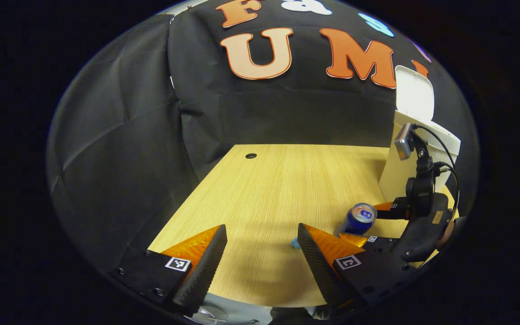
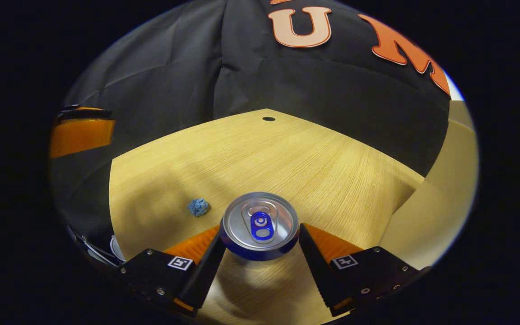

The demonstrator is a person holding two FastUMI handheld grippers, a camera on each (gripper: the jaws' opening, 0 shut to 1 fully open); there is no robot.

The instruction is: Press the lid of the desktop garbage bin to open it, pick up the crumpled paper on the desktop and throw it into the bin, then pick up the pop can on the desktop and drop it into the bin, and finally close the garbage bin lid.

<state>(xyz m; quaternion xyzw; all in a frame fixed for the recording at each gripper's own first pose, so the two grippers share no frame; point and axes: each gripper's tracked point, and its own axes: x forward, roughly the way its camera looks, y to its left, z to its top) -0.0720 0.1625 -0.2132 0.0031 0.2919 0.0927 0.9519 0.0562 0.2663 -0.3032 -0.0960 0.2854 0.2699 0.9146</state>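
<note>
The pale wooden worktop (image 2: pixel 332 167) shows fine straight grain with a soft sheen. The blue pop can (image 2: pixel 260 225) has a brushed silvery metal top and glossy sides. The small blue paper ball (image 2: pixel 198 207) looks crinkled and matt. The cream plastic bin (image 1: pixel 415 149) appears smooth.

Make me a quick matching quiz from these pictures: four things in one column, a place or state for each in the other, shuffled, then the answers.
Things:
1. pop can
2. crumpled paper
3. bin lid
4. left tongs

States:
A. raised open
B. lying loose on the desk
C. between the right tongs' fingers
D. open, holding nothing

Pairs: 1-C, 2-B, 3-A, 4-D
</note>
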